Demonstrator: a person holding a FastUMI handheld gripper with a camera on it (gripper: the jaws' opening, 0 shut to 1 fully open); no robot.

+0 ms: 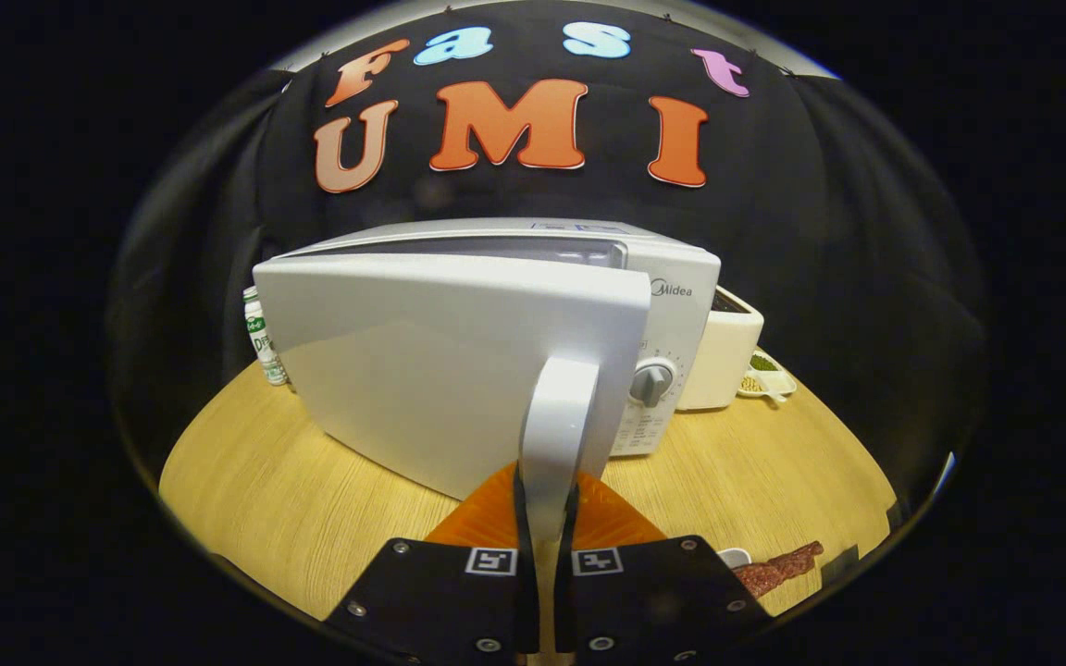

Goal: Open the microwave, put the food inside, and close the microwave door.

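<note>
The gripper view sits very near the microwave [496, 361], low above the table [311, 499], facing its door handle [556, 435] at 12 o'clock.

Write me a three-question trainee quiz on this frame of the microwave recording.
1. True or false: the gripper is shut on the door handle.
2. What stands just left of the microwave, behind the door?
A. a bottle
B. a kettle
C. a pan
3. Fill in: the food lies on the ____, right of the fingers.

Key
1. True: both fingers press on the handle, one on each side.
2. A: a bottle with a green label.
3. table: it is not yet in the microwave.
</note>
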